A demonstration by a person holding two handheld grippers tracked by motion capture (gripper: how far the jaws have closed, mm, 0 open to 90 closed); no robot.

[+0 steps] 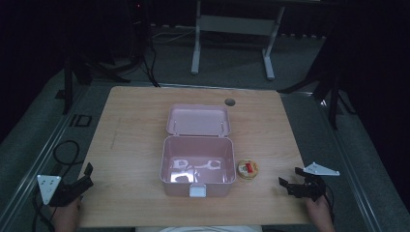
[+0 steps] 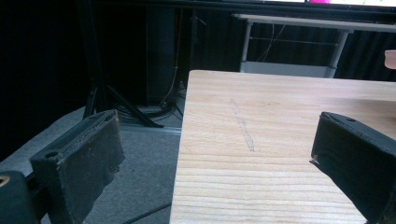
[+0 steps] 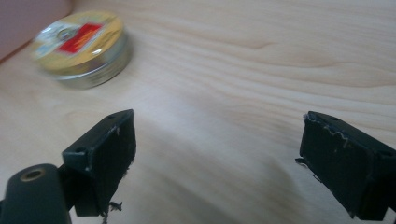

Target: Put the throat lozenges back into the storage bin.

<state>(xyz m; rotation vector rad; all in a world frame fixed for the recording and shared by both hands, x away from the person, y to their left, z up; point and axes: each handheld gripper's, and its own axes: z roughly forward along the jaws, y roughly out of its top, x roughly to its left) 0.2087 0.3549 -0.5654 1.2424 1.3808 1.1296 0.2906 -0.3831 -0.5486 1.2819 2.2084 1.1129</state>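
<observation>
A pink plastic box (image 1: 197, 166) stands open in the middle of the wooden table (image 1: 130, 130), its lid (image 1: 198, 119) tipped back. A small round tin (image 1: 247, 169) with a yellow and red label lies just right of the box. The same tin (image 3: 81, 46) sits ahead and to the left of my right gripper (image 3: 219, 154), whose jaws are wide apart with nothing between them. From above, the right gripper (image 1: 288, 179) rests near the table's front right corner. My left gripper (image 1: 87, 175) is open at the front left edge, and in its own view (image 2: 215, 158) it straddles the table's left edge.
A round cable hole (image 1: 229, 102) sits at the table's far side. Beyond the table stands a white-legged desk frame (image 1: 232, 43), with black stands (image 1: 333, 87) at both sides. Cables lie on the grey floor (image 1: 38, 140) to the left.
</observation>
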